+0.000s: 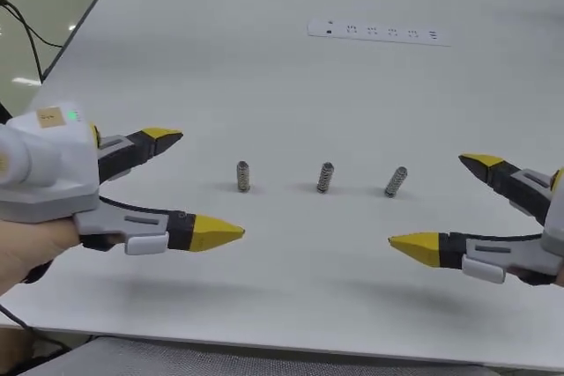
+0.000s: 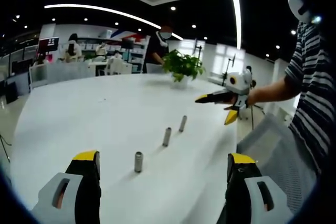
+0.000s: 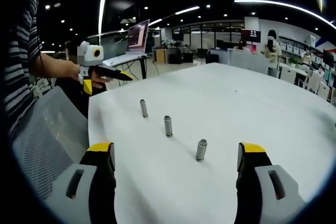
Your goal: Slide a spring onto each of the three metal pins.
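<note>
Head view shows three coiled pieces in a row across the white surface (image 1: 291, 85). The left spring (image 1: 243, 176) and middle spring (image 1: 325, 177) stand upright, while the right spring (image 1: 396, 181) leans a little, top to the right. Each looks like a spring already seated over a pin, though no pin can be made out inside the coils.

The row lies between the two tools. The left gripper (image 1: 189, 184) is just left of the left spring. The right gripper (image 1: 448, 204) is right of the right spring and slightly nearer. Both have their jaws wide apart, holding nothing, and both point inward along the row. Each end piece is therefore closest to its own side's gripper, and the middle one is about equally far from both. Any grasp would meet the upright long axes crosswise. By my reading the task may already be done.

Far across the surface lies a power strip (image 1: 379, 33). The right gripper view resolves the coils of the right spring (image 3: 201, 150) clearly. The left gripper view renders the left spring (image 2: 138, 161) as a smooth stub and shows the person's striped shirt (image 2: 310, 66).
</note>
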